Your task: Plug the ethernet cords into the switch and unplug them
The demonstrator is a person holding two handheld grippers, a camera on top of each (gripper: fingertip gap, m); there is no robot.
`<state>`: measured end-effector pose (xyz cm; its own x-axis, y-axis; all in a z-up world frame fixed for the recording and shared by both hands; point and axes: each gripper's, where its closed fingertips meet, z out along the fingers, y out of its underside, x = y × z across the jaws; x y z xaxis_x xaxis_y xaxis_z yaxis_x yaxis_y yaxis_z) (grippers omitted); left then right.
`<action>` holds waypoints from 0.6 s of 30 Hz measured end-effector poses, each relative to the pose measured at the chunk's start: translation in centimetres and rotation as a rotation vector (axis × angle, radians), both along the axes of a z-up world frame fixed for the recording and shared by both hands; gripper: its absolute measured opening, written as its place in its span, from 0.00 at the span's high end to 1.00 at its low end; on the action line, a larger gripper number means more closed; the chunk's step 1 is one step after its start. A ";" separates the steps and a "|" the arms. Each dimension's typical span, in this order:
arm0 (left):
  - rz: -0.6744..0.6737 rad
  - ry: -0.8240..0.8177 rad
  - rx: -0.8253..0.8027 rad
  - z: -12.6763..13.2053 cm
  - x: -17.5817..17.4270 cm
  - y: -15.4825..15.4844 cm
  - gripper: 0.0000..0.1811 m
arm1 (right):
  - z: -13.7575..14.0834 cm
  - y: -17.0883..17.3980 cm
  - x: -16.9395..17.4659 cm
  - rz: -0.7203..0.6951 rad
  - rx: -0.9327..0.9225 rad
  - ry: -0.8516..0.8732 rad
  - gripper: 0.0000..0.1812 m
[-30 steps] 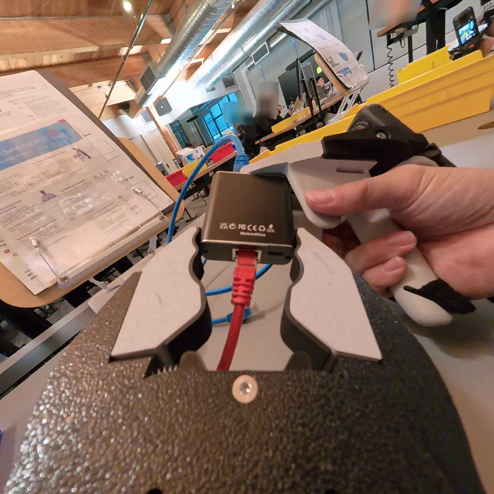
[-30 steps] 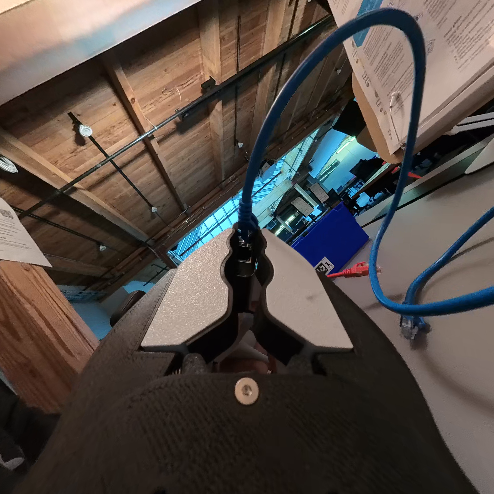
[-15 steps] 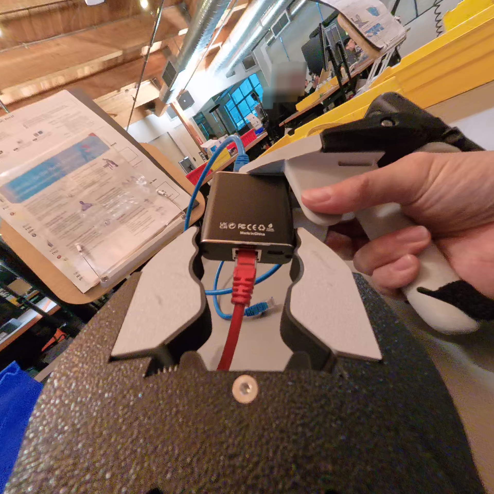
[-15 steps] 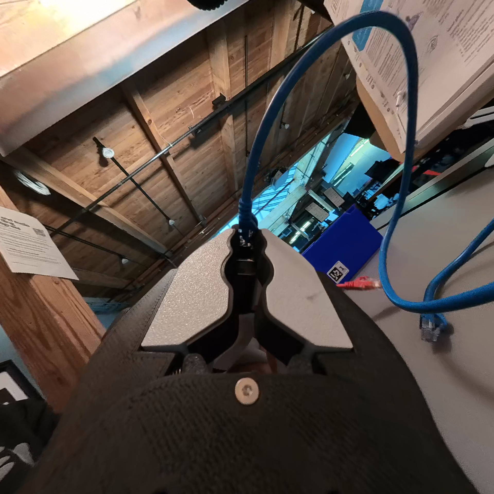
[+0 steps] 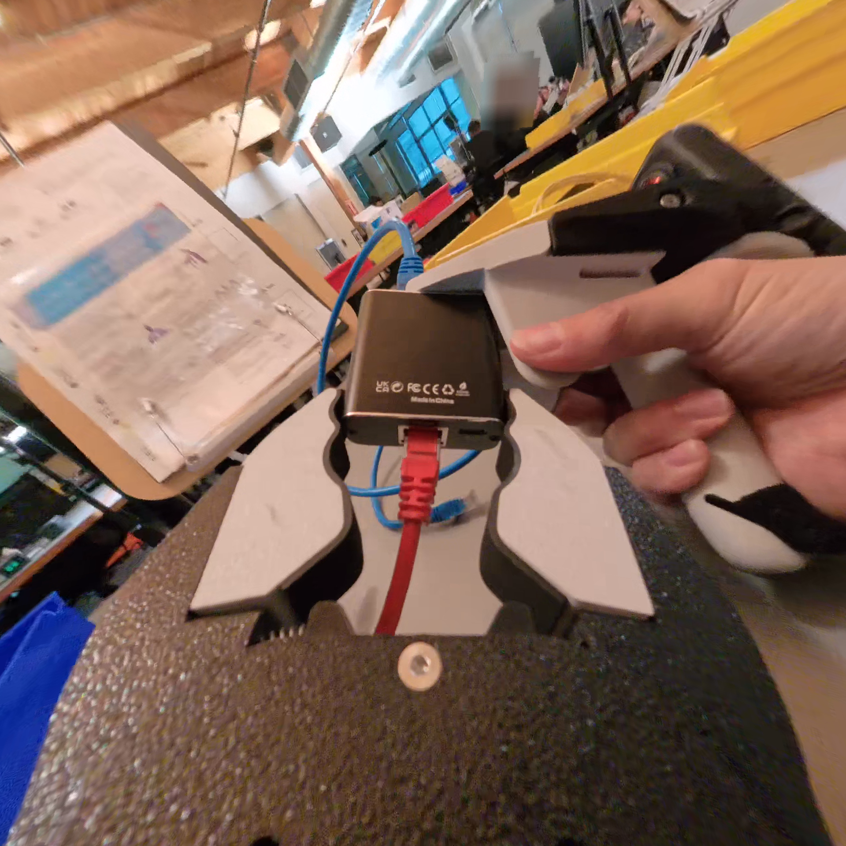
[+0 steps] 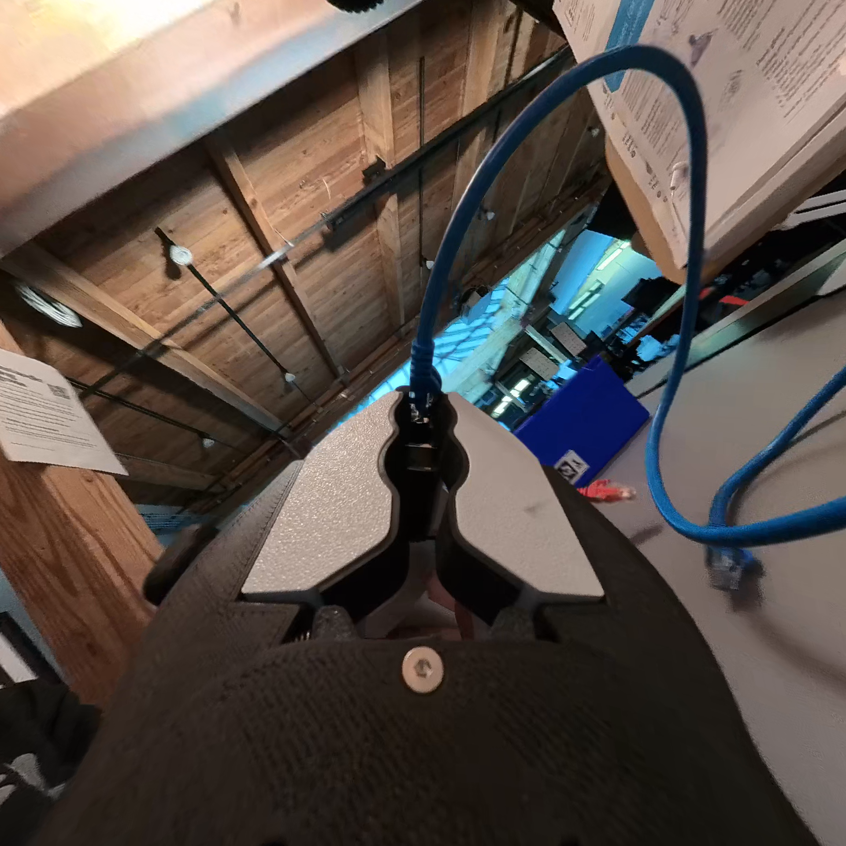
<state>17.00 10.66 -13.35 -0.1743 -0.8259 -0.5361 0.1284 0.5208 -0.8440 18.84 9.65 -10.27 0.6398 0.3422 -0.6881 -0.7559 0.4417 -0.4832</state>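
My left gripper (image 5: 423, 403) is shut on a small black switch (image 5: 423, 348) and holds it above the grey table. A red ethernet cord (image 5: 414, 499) is plugged into the switch's near port and runs back between my fingers. My right gripper (image 6: 423, 403), held by a hand (image 5: 714, 366), is shut on the plug of a blue ethernet cord (image 6: 540, 151) at the switch's far end (image 5: 409, 268). Whether that plug sits in a port is hidden. The blue cord loops down to the table, where its free plug (image 6: 728, 572) lies. The red cord's free plug (image 6: 604, 492) lies beyond it.
A tilted board with a laminated sheet (image 5: 137, 311) stands to the left, close behind the switch. Yellow bins (image 5: 686, 82) line the right. A blue bin (image 6: 581, 430) sits at the far table edge. Blue cord loops lie on the table (image 6: 755, 458) under the switch.
Both grippers have shifted and tilted together with the switch; the board now sits higher and closer in the left view. Both grips and the red plug are unchanged.
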 end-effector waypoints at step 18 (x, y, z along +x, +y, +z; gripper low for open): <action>-0.030 -0.035 -0.193 0.4 -0.6 3.0 0.65 | 4.8 -5.5 2.8 -0.081 -0.257 -0.362 0.93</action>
<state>16.40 13.66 -12.91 -0.1840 -0.9088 -0.3745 0.1724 0.3453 -0.9225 21.62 4.15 -5.49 0.8725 0.1285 -0.4714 -0.4862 0.3236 -0.8117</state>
